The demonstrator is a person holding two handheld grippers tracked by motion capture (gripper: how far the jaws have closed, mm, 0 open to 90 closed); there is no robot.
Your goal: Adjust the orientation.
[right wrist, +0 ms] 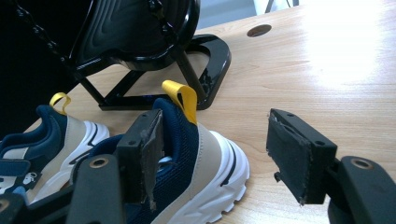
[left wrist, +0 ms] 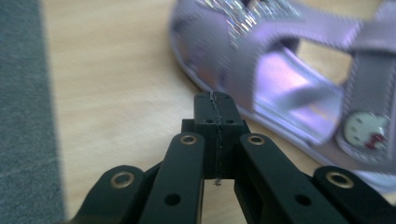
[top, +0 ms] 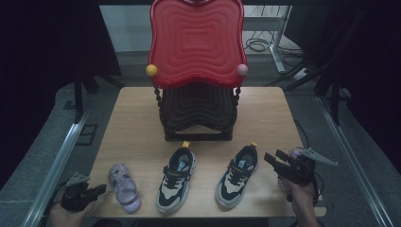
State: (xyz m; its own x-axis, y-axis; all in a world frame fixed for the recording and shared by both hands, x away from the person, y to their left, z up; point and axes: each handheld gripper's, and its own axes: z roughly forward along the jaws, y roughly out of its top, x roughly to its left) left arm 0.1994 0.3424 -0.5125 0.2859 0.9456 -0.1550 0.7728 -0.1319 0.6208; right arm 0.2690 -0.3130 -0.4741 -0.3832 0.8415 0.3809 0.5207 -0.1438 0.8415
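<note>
- Now the right gripper (top: 275, 160) hovers at the table's right edge, jaws spread wide and empty, just beside the right-hand sneaker (top: 237, 176).
- Seen from the right gripper view, that sneaker's heel (right wrist: 196, 154) with its yellow pull tab (right wrist: 182, 98) sits partly between the parted jaws, closer to the left one; whether either jaw touches it, I cannot tell.
- Over on the other side, the left gripper (top: 100, 190) sits low at the front left corner, jaws clenched together on nothing.
- Its tips point at the lilac sandal (top: 124, 187), just beside the sole's edge (left wrist: 261, 119).
- Between them, the second sneaker (top: 176, 178) lies on the wooden table (top: 132, 123), toe towards the person.
- Behind the shoes stands the black rack (top: 197, 118) with its red tray (top: 196, 40) on top.
</note>
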